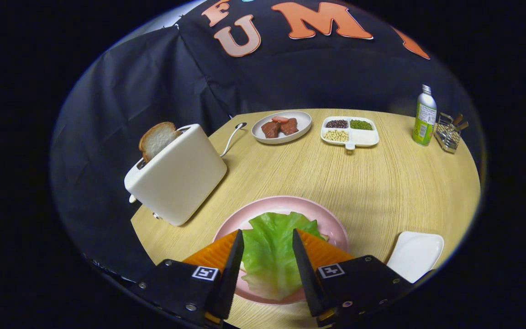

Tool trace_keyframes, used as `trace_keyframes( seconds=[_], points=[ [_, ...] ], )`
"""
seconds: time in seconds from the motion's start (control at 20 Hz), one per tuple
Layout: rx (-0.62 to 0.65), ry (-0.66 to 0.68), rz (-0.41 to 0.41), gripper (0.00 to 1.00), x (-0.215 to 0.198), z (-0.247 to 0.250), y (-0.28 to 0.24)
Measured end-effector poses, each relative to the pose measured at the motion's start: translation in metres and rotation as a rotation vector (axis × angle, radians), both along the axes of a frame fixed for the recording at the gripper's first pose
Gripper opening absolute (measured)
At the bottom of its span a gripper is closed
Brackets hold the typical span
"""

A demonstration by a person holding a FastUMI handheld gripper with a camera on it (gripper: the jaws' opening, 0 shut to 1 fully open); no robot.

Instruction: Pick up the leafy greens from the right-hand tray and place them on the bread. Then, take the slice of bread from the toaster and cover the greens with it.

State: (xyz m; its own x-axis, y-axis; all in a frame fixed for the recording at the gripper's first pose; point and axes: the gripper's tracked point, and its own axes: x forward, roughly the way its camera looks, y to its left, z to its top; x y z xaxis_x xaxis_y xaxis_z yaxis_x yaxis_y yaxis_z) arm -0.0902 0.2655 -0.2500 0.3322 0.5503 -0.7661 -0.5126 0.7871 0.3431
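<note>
A green leafy lettuce leaf (270, 246) lies spread on the pink plate (286, 202), covering most of what is beneath it; a sliver of bread crust (323, 236) peeks out at its right side. My gripper (267, 233) hangs just over the leaf, open. The leaf runs wider than the gap, passing under both orange fingers (219, 253). To the left, beyond the fingers, the white toaster (181, 176) stands with a bread slice (157, 139) sticking up out of its slot.
A white rectangular tray (416, 253) sits right of the pink plate. At the table's far side are a plate of meat pieces (281, 127), a divided dish of beans (349, 131), a green bottle (424, 116) and a metal rack (448, 132).
</note>
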Motion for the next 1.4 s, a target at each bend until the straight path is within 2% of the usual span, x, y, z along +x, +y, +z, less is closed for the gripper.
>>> trace_keyframes(
  seconds=[0.05,0.25,0.7,0.85,1.05,1.4],
  points=[
    [-0.014,-0.018,-0.002,0.72,0.005,0.006,0.002],
    [-0.015,-0.019,-0.01,0.83,0.017,0.033,0.022],
    [0.024,-0.048,0.038,0.87,0.037,0.108,0.106],
    [0.035,-0.041,0.056,0.94,0.04,0.124,0.141],
    [0.036,0.033,0.078,0.97,0.035,0.121,0.18],
    [0.041,0.095,0.088,0.96,0.042,0.124,0.242]
  ],
)
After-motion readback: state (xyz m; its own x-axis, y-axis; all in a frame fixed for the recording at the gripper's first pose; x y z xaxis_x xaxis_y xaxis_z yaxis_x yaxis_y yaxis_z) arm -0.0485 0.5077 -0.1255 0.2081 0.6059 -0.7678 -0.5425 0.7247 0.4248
